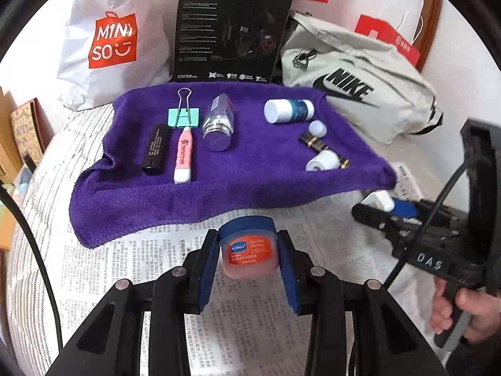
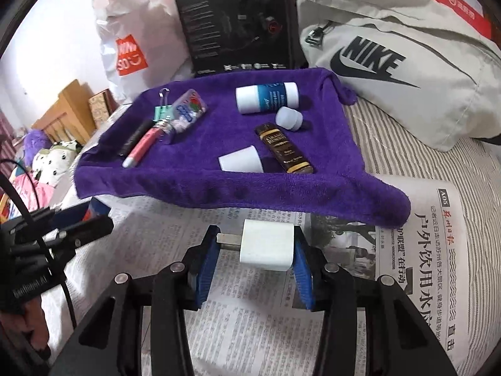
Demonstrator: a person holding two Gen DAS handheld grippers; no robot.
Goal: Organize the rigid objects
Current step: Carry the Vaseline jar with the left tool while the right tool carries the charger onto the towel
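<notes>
Lip-balm jar: the left gripper (image 1: 249,266) is clamped on the small blue-lidded lip-balm jar (image 1: 249,252), its pads on the jar's sides, above the newspaper (image 1: 250,329) at 6 o'clock of the purple towel (image 1: 219,188).
Charger plug: the right gripper (image 2: 255,260) is clamped on the white charger plug (image 2: 266,246), metal prongs toward 9 o'clock; likely light, stiff and slick, best pinched on its flat faces.
Handling: the jar looks light and rigid; the round wall may twist in the pads.
Surface: soft, rumpled towel; bottles could roll.
Room: a bed, with bags and a black box at 12 o'clock.
</notes>
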